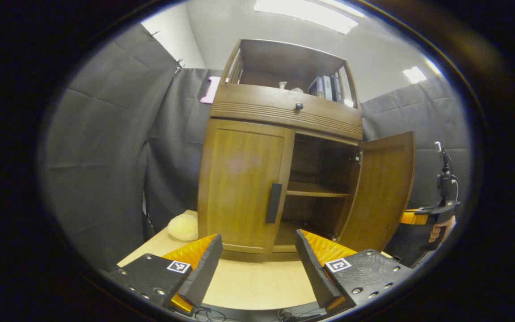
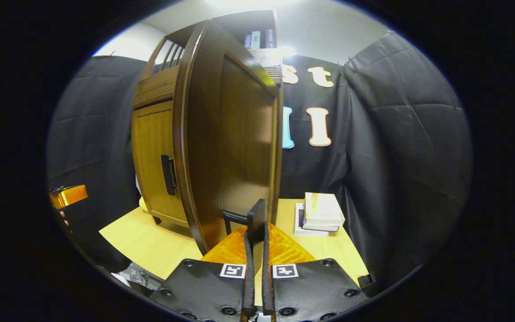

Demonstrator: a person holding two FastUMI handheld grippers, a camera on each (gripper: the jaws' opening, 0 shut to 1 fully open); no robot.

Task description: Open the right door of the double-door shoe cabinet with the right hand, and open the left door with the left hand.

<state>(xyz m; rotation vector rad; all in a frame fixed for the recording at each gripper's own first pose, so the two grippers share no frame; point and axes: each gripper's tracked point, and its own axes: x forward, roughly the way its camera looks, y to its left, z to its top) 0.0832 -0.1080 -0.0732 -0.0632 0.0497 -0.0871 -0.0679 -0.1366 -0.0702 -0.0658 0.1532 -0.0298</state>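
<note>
**A:** So what's in the shoe cabinet [image 1: 284,147] right now? From the left gripper [image 1: 257,259], whose jaws are spread wide with nothing between them, it sits straight ahead of the jaws on the worktop [image 1: 257,281].

**B:** Not much tbh. The right door [image 1: 380,192] is swung open, ahead and to the right of those jaws, and behind it there's a shelf [image 1: 315,190] that looks bare, though the back is pretty dark. The left door [image 1: 244,179] is shut, dead ahead, with its dark handle [image 1: 274,202] just above the gap between the jaws. Up top there's a drawer with a little knob [image 1: 299,106], and the open top compartment holds a few books [image 1: 327,87] plus a couple of small pale things I can't make out.

**A:** And the right gripper [image 2: 256,241]?

**B:** Jaws pinched narrow on the right door's handle [image 2: 255,219], right at the tips, door edge looming just left of them.

**A:** Surroundings?

**B:** Light wood worktop, a stack of books [image 2: 320,214] ahead-right of the right jaws, a pale fluffy thing [image 1: 183,227] ahead-left of the left jaws. Black cloth walls, ceiling lights [image 1: 306,13] overhead.
</note>
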